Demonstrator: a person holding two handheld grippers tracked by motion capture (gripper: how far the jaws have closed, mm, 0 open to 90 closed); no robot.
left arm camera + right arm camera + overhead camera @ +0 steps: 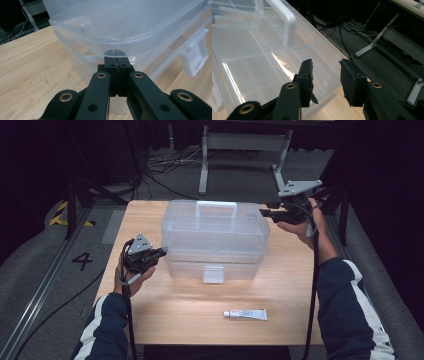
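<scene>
A light wooden table [165, 315] sits in a dark room, grey floor all round it, and we start at the bottom of the high view: two forearms in dark blue sleeves with white stripes [102, 327] come up from the lower corners. Just above the near edge, lower centre-right, a small white tube with blue print [245, 314] lies flat on the wood, well apart from everything else. Moving up, at centre-left, the left gripper [161, 252] is right against the left end of the clear plastic toolbox with a white carry handle and a front latch [215, 237], which sits in the middle of the frame. In the left gripper view its black jaws are pressed tight together, pad against pad, tips at the rim where lid meets body; whether a sliver of plastic is caught between them I cannot tell. The front latch [197, 56] hangs at the right of that view. Further up, at upper right of the high view, the right gripper [264, 212] hovers by the box's far right corner. In the right gripper view its jaws stand parted, nothing between the pads, the clear lid and white handle [287, 23] at upper left. Beyond the table, top centre, a grey metal stand [245, 150] and loose black cables [165, 167] lie on the floor.
</scene>
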